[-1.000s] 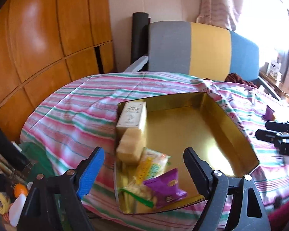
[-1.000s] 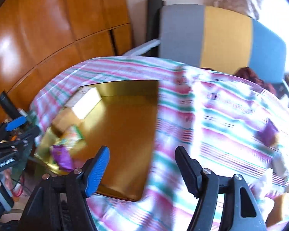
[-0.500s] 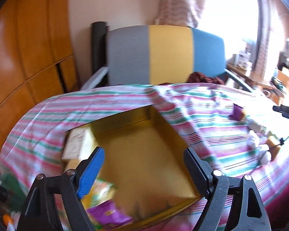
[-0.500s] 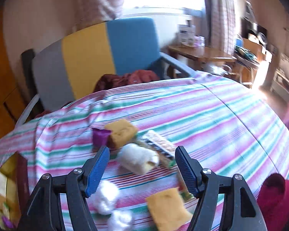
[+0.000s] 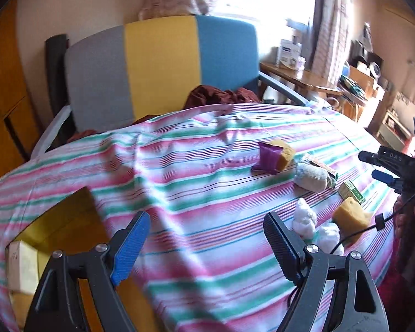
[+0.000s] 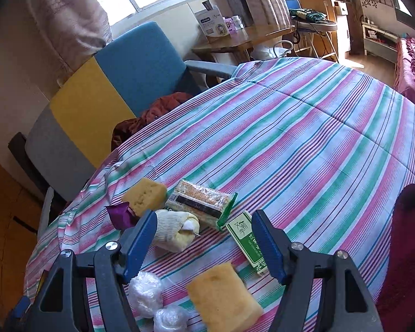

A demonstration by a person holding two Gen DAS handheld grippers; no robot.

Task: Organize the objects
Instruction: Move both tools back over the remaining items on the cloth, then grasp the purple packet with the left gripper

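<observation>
Left wrist view: looks forward and down along the left claw, from the tabletop's near edge toward the striped armchair and window. Gold tin low left, close under the lens; the clutter sits further off, right of centre. The right claw shows at the far right edge.

Right wrist view: looks forward and down along the right claw, rolled so the room leans. It sits close over the clutter.

Shared: striped cloth, armchair, purple packet, rolled glove, green box, both sponges, the nearer at, white wads.
</observation>
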